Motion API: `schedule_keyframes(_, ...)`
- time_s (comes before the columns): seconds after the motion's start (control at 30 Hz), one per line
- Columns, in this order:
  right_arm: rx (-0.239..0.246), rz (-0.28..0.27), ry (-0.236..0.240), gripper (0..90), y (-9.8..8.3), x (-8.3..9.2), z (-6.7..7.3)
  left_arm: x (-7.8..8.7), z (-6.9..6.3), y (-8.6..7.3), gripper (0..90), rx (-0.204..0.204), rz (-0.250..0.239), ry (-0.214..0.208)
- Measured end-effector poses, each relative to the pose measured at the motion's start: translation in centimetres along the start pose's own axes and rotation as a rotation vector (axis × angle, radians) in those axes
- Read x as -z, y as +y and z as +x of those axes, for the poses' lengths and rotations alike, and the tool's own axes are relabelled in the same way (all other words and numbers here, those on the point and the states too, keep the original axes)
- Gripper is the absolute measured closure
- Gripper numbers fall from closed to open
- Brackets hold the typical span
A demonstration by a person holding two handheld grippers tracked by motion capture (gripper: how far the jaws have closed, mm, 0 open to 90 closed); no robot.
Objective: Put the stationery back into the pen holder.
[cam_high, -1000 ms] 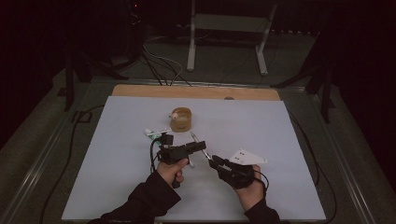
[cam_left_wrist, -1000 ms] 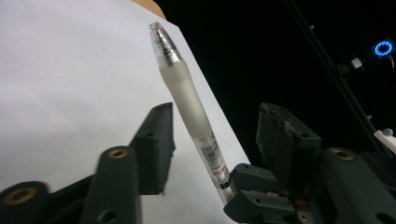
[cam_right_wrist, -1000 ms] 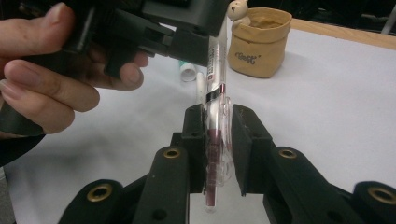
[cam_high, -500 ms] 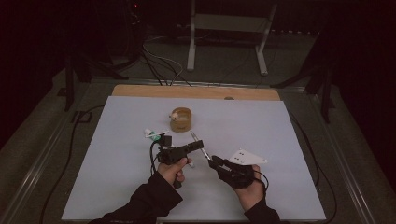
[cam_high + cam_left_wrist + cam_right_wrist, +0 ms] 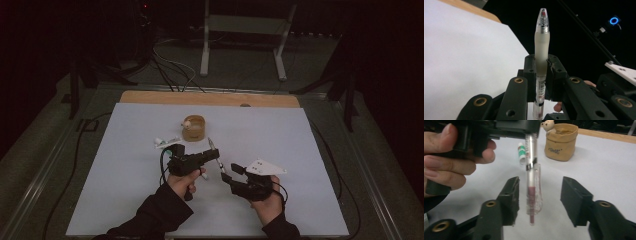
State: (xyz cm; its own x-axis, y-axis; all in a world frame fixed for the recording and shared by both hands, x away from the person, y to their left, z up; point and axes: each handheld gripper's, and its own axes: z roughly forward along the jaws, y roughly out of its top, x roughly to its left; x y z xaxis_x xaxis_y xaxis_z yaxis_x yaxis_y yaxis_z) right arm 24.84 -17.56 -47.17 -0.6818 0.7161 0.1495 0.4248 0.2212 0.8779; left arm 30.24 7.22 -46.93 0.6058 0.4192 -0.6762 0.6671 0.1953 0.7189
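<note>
A clear pen (image 5: 542,45) with red ink and a frosted grip points up and away over the white table (image 5: 300,150). My left gripper (image 5: 541,62) is shut on its barrel, having just closed further; in the high view the left gripper (image 5: 214,156) sits just left of centre. My right gripper (image 5: 540,185) is open. Its jaws have just been opening, and the pen's (image 5: 533,192) capped rear end hangs between them untouched. In the high view the right gripper (image 5: 228,172) sits just right of the pen (image 5: 212,146).
A tan pouch (image 5: 194,128) with a small bear figure on its rim stands beyond the grippers. A white and green tube (image 5: 167,142) lies to its left. A wooden strip (image 5: 210,98) runs along the table's far edge, with cables and a metal stand behind it.
The right gripper's jaws have spread away from the pen's rear end. The left gripper keeps the pen, and both hands have stayed almost in place.
</note>
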Motion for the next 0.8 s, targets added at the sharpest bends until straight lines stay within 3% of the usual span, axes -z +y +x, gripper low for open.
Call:
schedule_keyframes(0.07,-0.005,-0.005,0.006,41.6,0.0,0.0,-0.1,0.1,0.0,0.1,80.6,-0.011,0.001,-0.002)
schedule_keyframes(0.1,-0.011,-0.006,0.009,39.8,0.0,0.1,-0.1,0.2,-0.1,0.4,80.6,-0.037,0.002,0.008)
schedule_keyframes(0.13,-0.031,0.005,0.038,33.1,0.1,0.1,-0.4,0.3,-0.1,0.5,80.6,-0.047,0.0,0.009)
schedule_keyframes(0.23,-0.068,-0.022,0.054,23.2,0.1,0.4,-0.9,0.6,-0.2,1.0,80.6,-0.081,0.005,0.02)
schedule_keyframes(0.33,-0.06,-0.032,0.073,15.1,0.1,0.7,-1.1,1.0,-0.3,1.5,80.6,-0.122,0.005,0.033)
schedule_keyframes(0.47,-0.085,-0.057,0.079,14.0,0.1,1.3,-1.6,1.3,-0.4,2.1,80.5,-0.144,0.003,0.041)
schedule_keyframes(0.6,-0.065,-0.044,0.074,2.9,0.1,1.8,-2.2,1.4,-0.1,3.0,80.5,-0.173,0.01,0.052)
schedule_keyframes(0.8,-0.051,-0.024,0.049,1.4,-0.2,2.0,-2.3,1.4,0.2,4.1,80.5,-0.204,0.005,0.074)
